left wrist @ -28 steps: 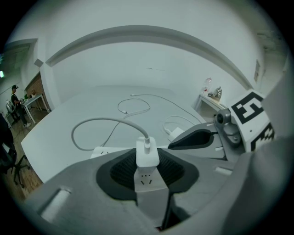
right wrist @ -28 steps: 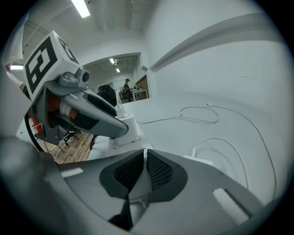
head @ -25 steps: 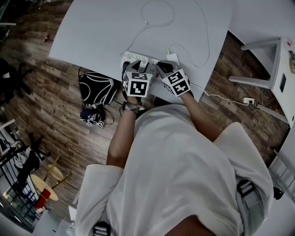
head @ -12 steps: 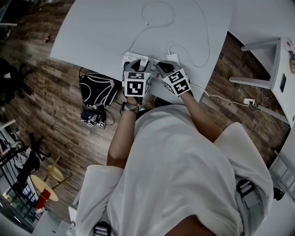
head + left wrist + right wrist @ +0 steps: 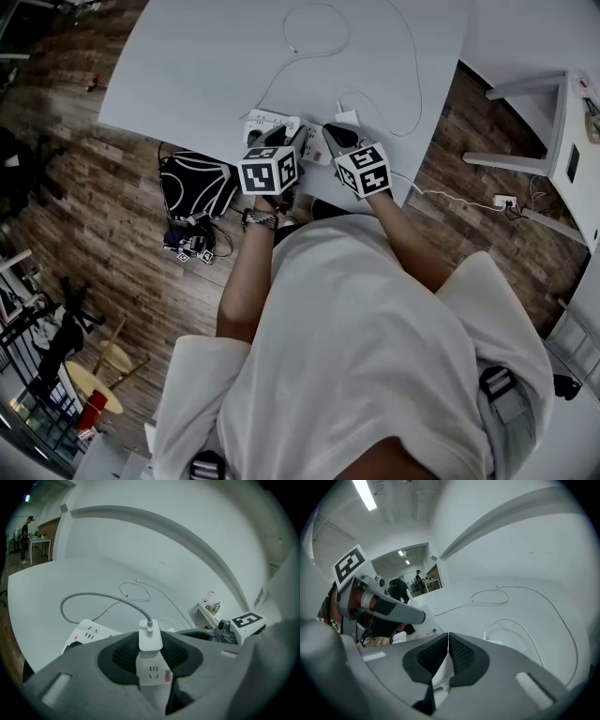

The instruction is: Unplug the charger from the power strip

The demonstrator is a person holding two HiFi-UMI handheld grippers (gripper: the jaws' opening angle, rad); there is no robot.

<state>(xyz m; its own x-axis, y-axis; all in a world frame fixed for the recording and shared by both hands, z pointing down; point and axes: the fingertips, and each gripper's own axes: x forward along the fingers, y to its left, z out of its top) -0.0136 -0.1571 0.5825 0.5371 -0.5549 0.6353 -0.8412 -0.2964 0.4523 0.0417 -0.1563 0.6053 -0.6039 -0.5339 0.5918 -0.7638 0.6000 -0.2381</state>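
A white power strip (image 5: 262,120) lies near the front edge of the white table (image 5: 187,66). In the left gripper view a white charger (image 5: 150,639) stands on the strip (image 5: 89,634), and its cable (image 5: 93,596) loops away across the table. My left gripper (image 5: 150,645) is shut on the charger, one pad on each side. In the head view it (image 5: 279,137) sits over the strip's middle. My right gripper (image 5: 330,134) is at the strip's right end. Its jaws (image 5: 448,641) are shut with the tips together, and white shows in the gap behind them.
A second white block (image 5: 349,117) with its own cable lies just beyond the right gripper. A black bag (image 5: 197,183) sits on the wood floor under the table's front edge. White furniture (image 5: 553,141) and a floor socket (image 5: 506,203) are to the right.
My left gripper has rolled about its own axis, its marker cube turning, while staying over the strip. The right gripper rolled slightly and kept its place.
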